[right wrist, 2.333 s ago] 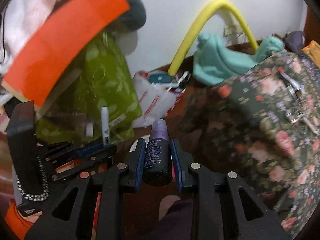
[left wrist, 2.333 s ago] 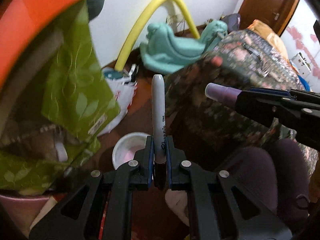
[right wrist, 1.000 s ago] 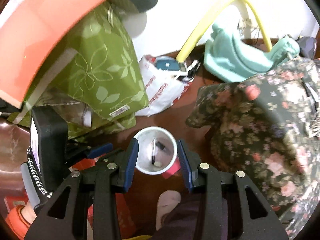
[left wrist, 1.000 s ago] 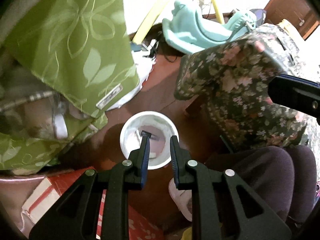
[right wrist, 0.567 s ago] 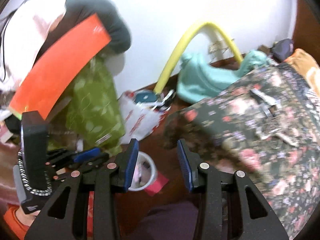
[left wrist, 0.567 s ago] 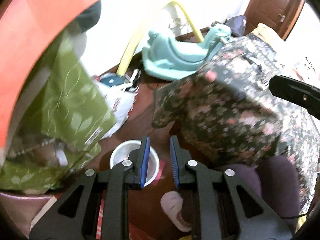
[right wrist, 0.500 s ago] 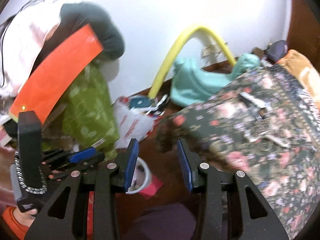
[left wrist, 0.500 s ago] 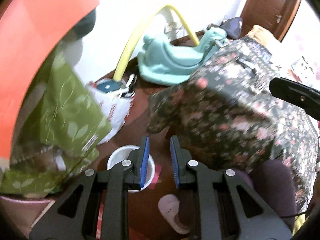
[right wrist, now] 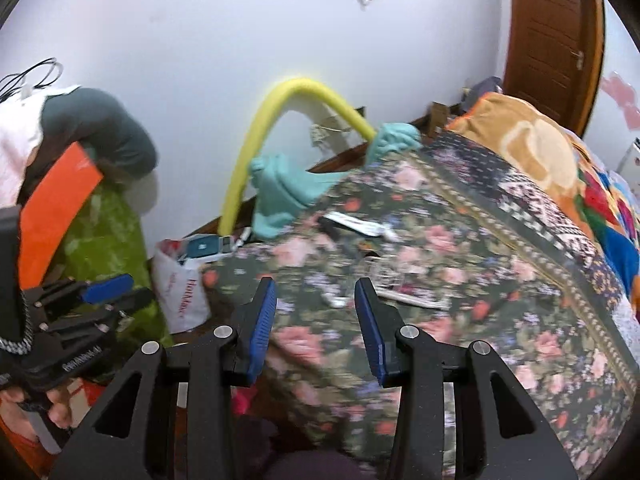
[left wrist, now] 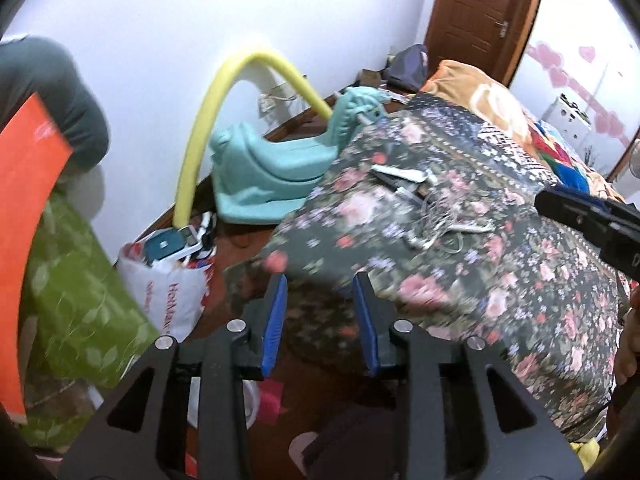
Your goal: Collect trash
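Both grippers are open and empty, raised in front of the bed. My left gripper point(left wrist: 320, 284) points at the corner of the floral bedspread point(left wrist: 500, 264). My right gripper point(right wrist: 316, 288) points at the same bedspread point(right wrist: 460, 280). Several small items lie on it: a white tube and tangled wires point(left wrist: 424, 200), also in the right wrist view point(right wrist: 360, 224). The white trash bucket's rim point(left wrist: 250, 400) shows low on the floor behind the left fingers. The left gripper also shows in the right wrist view point(right wrist: 104, 292).
A teal rocking toy point(left wrist: 272, 172) and a yellow foam tube point(left wrist: 208, 120) stand by the wall. A white plastic bag point(left wrist: 172, 280), a green cloth point(left wrist: 76, 288) and an orange board point(left wrist: 20, 200) crowd the left. A brown door point(left wrist: 480, 12) is at the back.
Both grippers dropped the marker and the purple bottle into the bucket, then opened wider, lifted and swung right toward the bed. The bucket has slid low, mostly out of view.
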A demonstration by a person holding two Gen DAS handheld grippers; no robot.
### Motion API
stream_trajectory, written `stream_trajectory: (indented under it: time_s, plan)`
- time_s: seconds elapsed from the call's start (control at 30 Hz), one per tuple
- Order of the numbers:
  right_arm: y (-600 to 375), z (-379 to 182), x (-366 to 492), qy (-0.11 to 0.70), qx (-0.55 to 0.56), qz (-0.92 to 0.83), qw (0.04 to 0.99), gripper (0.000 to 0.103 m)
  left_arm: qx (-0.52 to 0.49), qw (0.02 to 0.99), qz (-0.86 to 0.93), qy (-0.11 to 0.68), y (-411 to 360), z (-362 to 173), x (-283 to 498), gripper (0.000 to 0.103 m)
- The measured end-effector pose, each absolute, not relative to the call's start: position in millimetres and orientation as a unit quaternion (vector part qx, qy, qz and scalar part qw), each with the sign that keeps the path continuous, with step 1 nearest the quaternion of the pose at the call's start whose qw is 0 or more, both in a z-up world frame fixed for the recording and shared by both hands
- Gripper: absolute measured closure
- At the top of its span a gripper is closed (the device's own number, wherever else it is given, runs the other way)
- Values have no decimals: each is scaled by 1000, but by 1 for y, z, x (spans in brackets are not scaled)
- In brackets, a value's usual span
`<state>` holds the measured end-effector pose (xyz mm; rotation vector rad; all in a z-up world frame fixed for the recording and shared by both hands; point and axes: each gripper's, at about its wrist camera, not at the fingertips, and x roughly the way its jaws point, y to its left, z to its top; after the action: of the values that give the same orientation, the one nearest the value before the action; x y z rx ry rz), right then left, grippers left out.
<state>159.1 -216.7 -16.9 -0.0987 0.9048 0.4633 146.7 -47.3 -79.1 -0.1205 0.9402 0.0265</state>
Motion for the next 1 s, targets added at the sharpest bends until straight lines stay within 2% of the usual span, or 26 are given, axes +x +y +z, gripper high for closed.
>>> stream_trajectory:
  time_s: [0.23, 0.53, 0.8, 1.0]
  plan:
    - [-271, -47, 190, 467, -34, 188, 863, 65, -48, 887, -6, 459, -81, -86, 193, 65]
    - [-308, -94, 228, 517, 8, 172, 838, 65, -60, 869, -24, 490, -105, -124, 256, 65]
    - [-321, -141, 266, 558, 80, 156, 811, 65, -58, 851, -62, 518, -130, -163, 281, 65]
    - [-310, -165, 279, 565, 93, 148, 806, 65, -62, 849, -82, 519, -141, -170, 286, 65]
